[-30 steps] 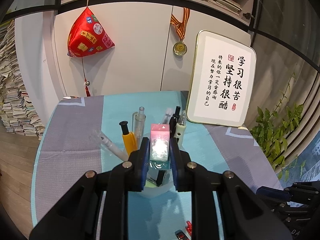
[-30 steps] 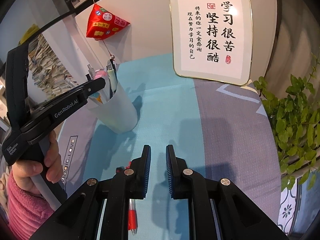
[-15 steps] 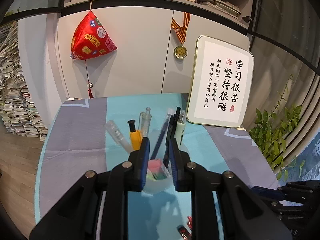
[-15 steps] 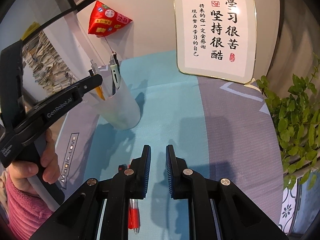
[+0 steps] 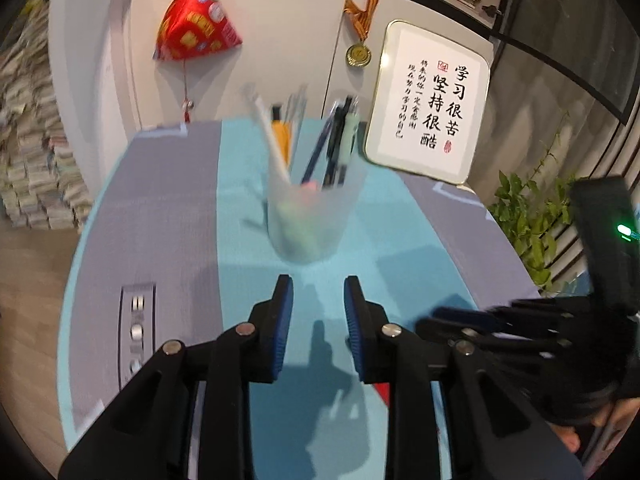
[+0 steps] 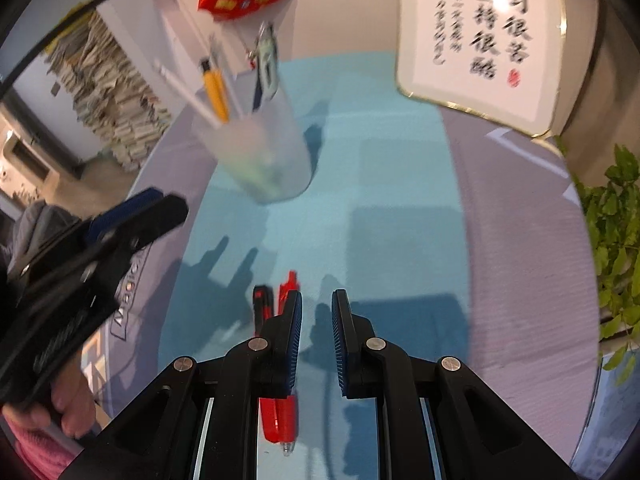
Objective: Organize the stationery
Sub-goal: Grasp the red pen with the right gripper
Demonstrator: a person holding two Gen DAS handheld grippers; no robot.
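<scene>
- While I am looking through the left wrist view, my left hand-held gripper (image 5: 318, 312) is hovering spread and empty above the bench (image 5: 168, 216), with the frosted pen cup (image 5: 310, 218) standing upright just ahead of it on the teal strip.
- Pens (image 5: 320, 148) are leaning out of the cup, tips down and caps up, fanning left and right; a pinkish block is showing blurred near the rim, and I cannot tell what it is.
- My right hand-held gripper (image 5: 472, 316) is showing at the right edge of this view, low over the bench.
- Switching to the right wrist view, I am seeing its jaws (image 6: 316, 320) slightly parted and pinching nothing.
- Two red pens (image 6: 276, 420) are lying flat on the bench just left of and partly under the left finger, well apart from the cup (image 6: 264, 152).
- Their long axis is running roughly along my fingers, with a clear tip pointing back toward me and the clip ends pointing toward the cup.
- I am judging them light, stiff and smooth, likely to roll or slip, so I would be pinching one across mid-barrel.
</scene>
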